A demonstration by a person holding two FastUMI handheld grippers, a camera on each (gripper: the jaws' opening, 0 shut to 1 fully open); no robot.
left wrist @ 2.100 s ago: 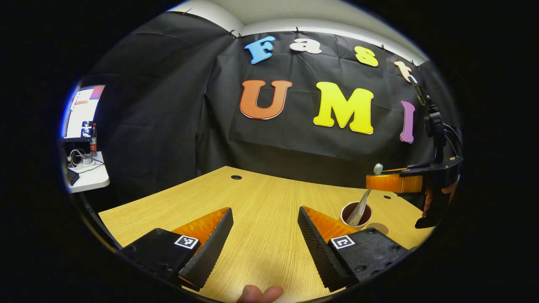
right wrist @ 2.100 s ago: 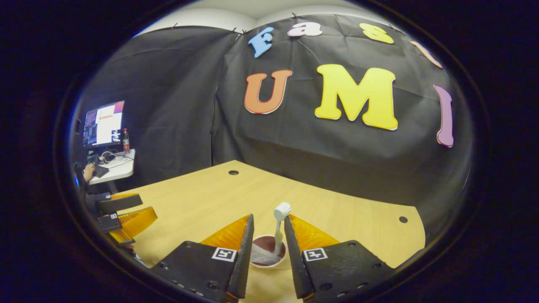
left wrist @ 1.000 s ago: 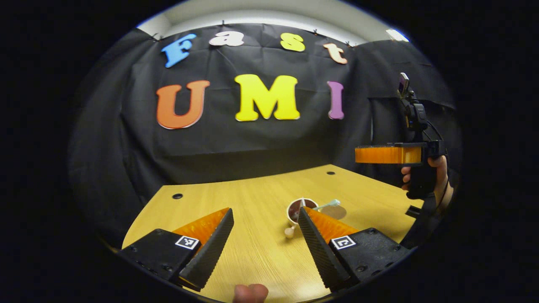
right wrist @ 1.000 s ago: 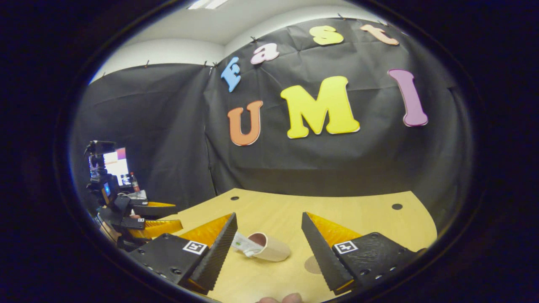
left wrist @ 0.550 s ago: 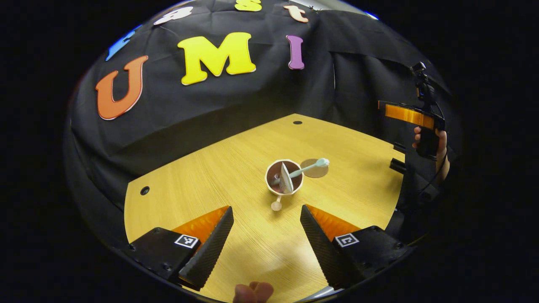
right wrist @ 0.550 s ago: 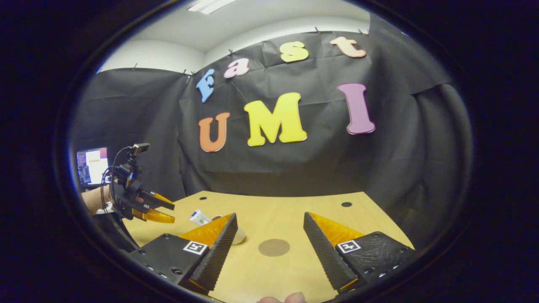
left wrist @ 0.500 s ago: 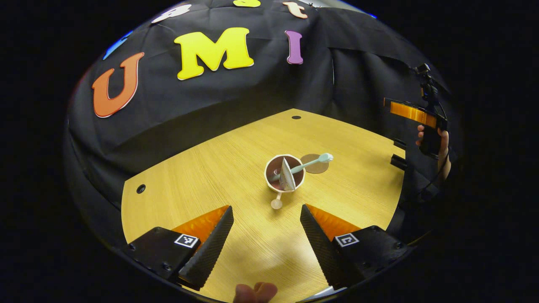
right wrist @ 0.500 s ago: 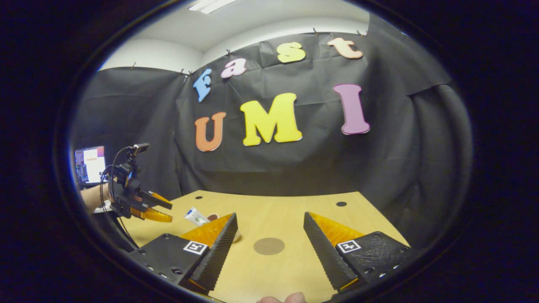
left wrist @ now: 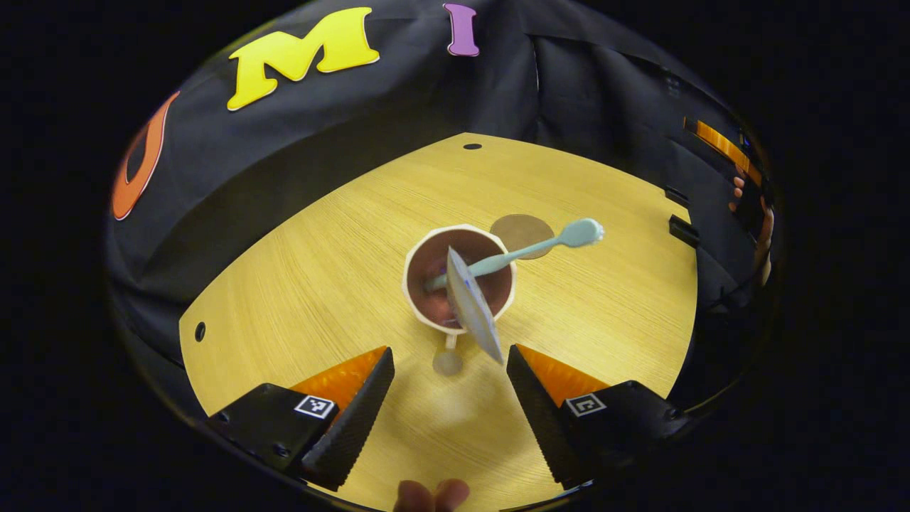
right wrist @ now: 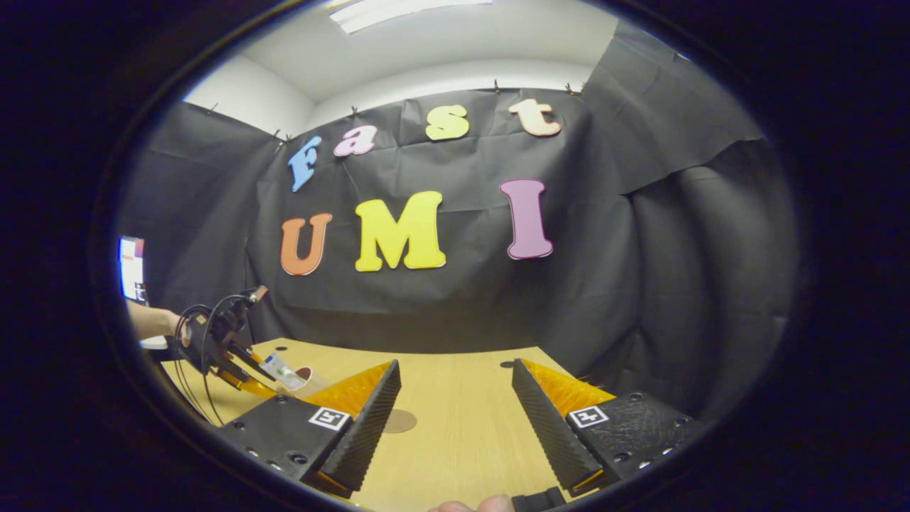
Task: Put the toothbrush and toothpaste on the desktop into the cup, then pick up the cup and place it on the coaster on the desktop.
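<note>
A pale cup (left wrist: 419, 295) with a dark inside stands upright on the wooden desk (left wrist: 313, 270). A teal toothbrush (left wrist: 540, 247) leans out over its far rim and a toothpaste tube (left wrist: 473, 309) sticks out toward me. The round brown coaster (left wrist: 522, 229) lies bare just beyond the cup. My left gripper (left wrist: 448, 409) hovers open above and just short of the cup, with the cup's small handle (left wrist: 448, 361) between its fingers. My right gripper (right wrist: 455, 427) is open and holds nothing. In the right gripper view, the coaster (right wrist: 399, 421) lies ahead and the cup (right wrist: 307, 373) with the toothpaste tube (right wrist: 283, 371) stands at the left.
The right gripper (left wrist: 721, 146) and the hand holding it (left wrist: 755, 213) are off the desk's right edge. The left gripper (right wrist: 231, 348) and a forearm (right wrist: 149, 320) show at left. Cable holes (left wrist: 471, 146) mark the desk's far corners. A monitor (right wrist: 131, 270) glows far left.
The right gripper let the toothbrush go into the cup, opened and drew back to the right. The left gripper swung toward the cup, tilted down and came closer over it.
</note>
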